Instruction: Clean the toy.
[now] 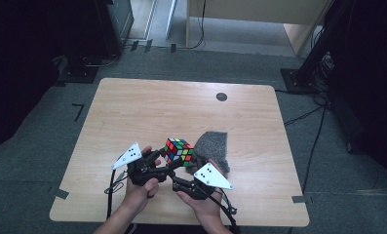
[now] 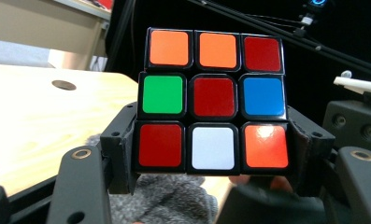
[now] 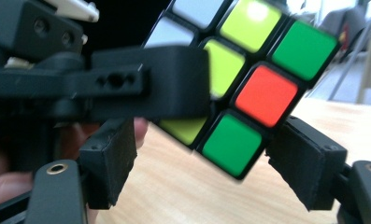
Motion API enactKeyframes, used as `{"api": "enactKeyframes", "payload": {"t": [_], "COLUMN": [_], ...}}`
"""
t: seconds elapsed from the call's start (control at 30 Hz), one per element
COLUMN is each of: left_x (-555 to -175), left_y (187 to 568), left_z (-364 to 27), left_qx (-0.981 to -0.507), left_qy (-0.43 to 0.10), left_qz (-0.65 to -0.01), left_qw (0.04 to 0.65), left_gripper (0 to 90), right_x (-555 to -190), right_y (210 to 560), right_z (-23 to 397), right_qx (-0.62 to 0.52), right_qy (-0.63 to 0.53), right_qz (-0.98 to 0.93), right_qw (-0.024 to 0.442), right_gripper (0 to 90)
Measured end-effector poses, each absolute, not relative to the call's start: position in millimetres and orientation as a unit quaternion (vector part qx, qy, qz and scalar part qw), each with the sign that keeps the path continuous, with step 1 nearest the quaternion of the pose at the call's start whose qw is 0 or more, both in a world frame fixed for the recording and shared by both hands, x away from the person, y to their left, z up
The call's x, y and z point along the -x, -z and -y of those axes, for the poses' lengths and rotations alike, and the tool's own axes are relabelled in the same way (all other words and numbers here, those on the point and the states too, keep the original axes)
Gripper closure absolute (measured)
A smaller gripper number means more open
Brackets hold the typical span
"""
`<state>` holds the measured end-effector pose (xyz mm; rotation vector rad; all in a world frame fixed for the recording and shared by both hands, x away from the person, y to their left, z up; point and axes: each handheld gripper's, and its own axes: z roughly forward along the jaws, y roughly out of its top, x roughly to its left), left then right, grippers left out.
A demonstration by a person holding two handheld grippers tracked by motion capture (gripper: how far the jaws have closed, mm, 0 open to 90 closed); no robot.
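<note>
The cube (image 1: pixel 178 150) is held above the table (image 1: pixel 132 107), just in front of centre, clamped across its bottom layer by the left gripper (image 2: pixel 213 149). It looks rigid and light, with glossy stickers, and its layers would likely twist, so flat opposite faces seem the safest hold. The right gripper (image 3: pixel 197 161) stands open around its lower corner, one pad near it, neither pressing. A grey cloth (image 1: pixel 213 146) lies at its 3 o'clock.
</note>
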<state>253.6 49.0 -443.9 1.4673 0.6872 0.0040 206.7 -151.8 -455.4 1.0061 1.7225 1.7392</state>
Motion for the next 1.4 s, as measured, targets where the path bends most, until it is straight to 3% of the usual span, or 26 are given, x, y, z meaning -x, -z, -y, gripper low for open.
{"api": "enactKeyframes", "payload": {"t": [0.3, 0.57, 0.83, 1.23, 1.4], "left_x": [-256, -263, -276, -279, -280], "left_y": [443, 436, 432, 434, 435], "left_z": [-50, -67, -76, -63, -62], "left_qx": [-0.655, -0.645, -0.669, -0.725, -0.728], "left_qy": [0.025, 0.017, 0.066, 0.104, 0.1], "left_qz": [-0.311, -0.318, -0.316, -0.292, -0.298], "left_qw": [0.688, 0.695, 0.669, 0.615, 0.61], "left_gripper": [33.6, 33.8, 33.9, 33.8, 33.5], "right_x": [-207, -212, -222, -218, -214], "right_y": [455, 459, 456, 463, 465], "right_z": [153, 167, 180, 169, 167], "right_qx": [-0.317, -0.302, -0.275, -0.174, -0.152], "right_qy": [-0.607, -0.614, -0.614, -0.604, -0.592], "right_qz": [-0.658, -0.671, -0.685, -0.688, -0.691], "right_qw": [0.314, 0.285, 0.279, 0.362, 0.386], "right_gripper": [27.7, 26.8, 22.8, 22.2, 32.2]}}
